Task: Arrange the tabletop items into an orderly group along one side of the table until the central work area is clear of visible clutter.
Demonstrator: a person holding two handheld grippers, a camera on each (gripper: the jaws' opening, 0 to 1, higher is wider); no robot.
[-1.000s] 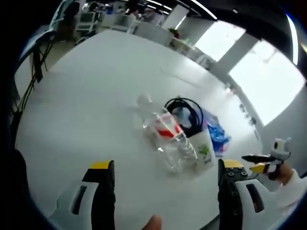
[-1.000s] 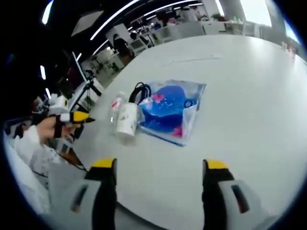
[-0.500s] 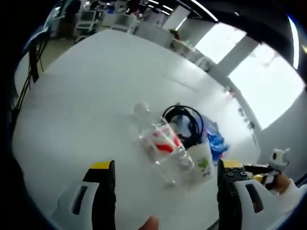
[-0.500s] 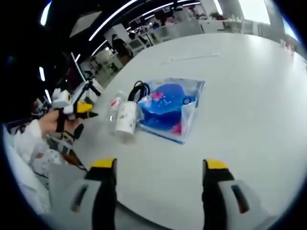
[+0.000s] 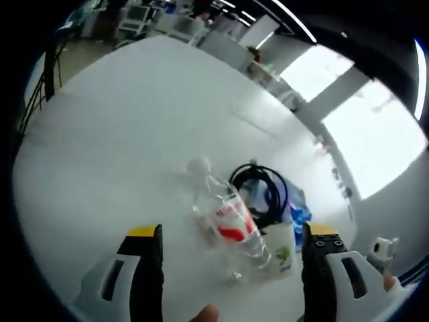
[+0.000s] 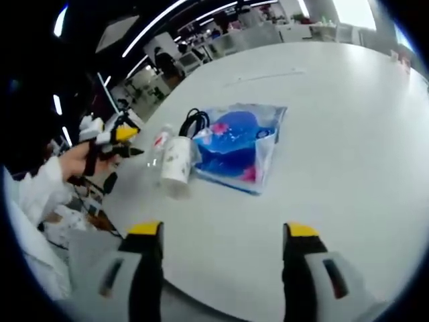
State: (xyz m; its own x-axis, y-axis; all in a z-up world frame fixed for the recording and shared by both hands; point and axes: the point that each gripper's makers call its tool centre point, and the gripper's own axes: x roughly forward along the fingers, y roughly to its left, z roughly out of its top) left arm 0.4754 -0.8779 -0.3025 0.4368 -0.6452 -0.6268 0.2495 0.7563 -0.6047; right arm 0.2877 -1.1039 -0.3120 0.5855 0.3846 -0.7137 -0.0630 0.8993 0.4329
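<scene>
**Left gripper view: items clustered near table edge**

We see the left gripper [image 5: 226, 241] spread, empty, over the clear bottle [image 5: 224, 218] lying beside a white cup [image 5: 281, 249], black cable [image 5: 263, 189] and blue bag [image 6: 238, 144]. Right gripper [image 6: 224, 235] spread, empty, above white table [image 6: 348, 134].

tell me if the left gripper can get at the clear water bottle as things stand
Probably yes. The left gripper is open, and the water bottle lies on its side on the table just ahead, between the jaws' line. The white cup beside it might crowd the right jaw.
</scene>
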